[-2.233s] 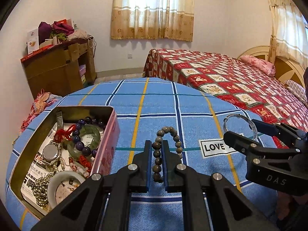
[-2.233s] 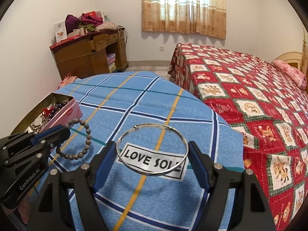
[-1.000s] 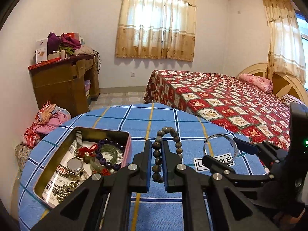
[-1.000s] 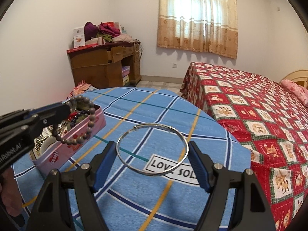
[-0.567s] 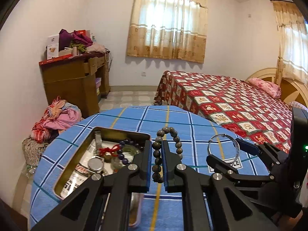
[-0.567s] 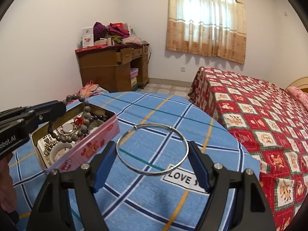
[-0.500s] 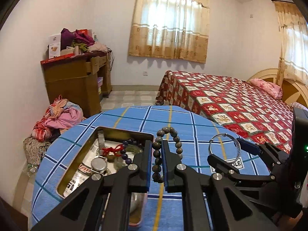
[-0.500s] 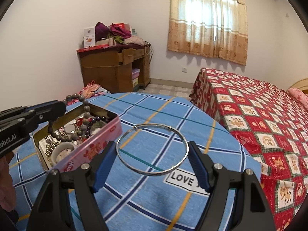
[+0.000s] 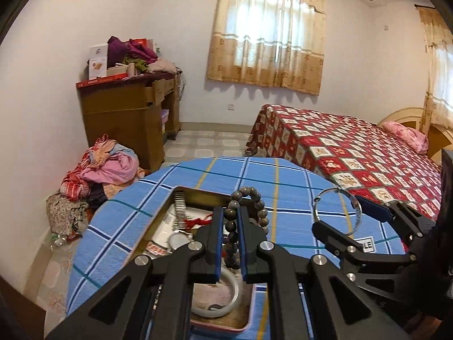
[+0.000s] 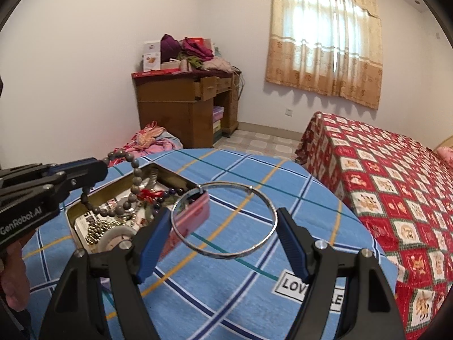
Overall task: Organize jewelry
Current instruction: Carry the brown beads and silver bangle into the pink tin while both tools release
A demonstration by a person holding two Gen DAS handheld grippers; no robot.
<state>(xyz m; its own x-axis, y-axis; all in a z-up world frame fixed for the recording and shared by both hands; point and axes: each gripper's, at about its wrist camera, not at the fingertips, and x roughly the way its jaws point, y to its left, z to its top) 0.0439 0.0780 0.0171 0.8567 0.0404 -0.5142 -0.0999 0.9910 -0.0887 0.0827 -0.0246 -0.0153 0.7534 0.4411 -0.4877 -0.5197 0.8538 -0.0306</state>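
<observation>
My left gripper [image 9: 228, 223] is shut on a grey-brown bead bracelet [image 9: 256, 198], which hangs in the air over the open pink tin [image 9: 158, 221]. The tin holds a watch, bead strings and a white bangle [image 9: 226, 300]. In the right wrist view the same bead bracelet [image 10: 133, 181] dangles from the left gripper [image 10: 96, 170] above the pink tin [image 10: 195, 215]. My right gripper [image 10: 223, 232] is shut on a thin silver bangle [image 10: 223, 252], held flat between the blue pads just right of the tin. That silver bangle [image 9: 337, 212] also shows at the right of the left wrist view.
The tin sits on a round table with a blue checked cloth [image 10: 254, 184] bearing a "LOVE" label [image 10: 294, 286]. A wooden desk [image 10: 181, 107], a heap of clothes [image 9: 102, 167] on the floor and a bed with a red quilt [image 10: 382, 175] stand beyond. A hand [image 10: 14, 277] shows at the left.
Both grippers have moved left and a little up with their loads. The bead bracelet now hangs over the tin, and the silver bangle has come next to the tin's right side.
</observation>
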